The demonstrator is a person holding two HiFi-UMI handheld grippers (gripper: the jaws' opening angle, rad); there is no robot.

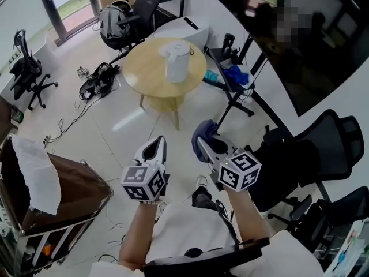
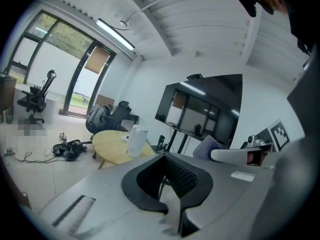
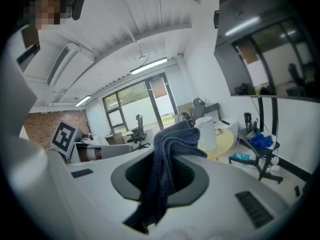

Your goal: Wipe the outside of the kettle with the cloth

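Left gripper point(image 1: 156, 145), short of the round table point(image 1: 140, 74): jaws closed on nothing. White kettle point(image 1: 176, 62) stands on that table, too distant for detail. Right gripper point(image 1: 206, 146), also short of the table: clamped on dark cloth point(image 3: 167, 159), which hides its pads.
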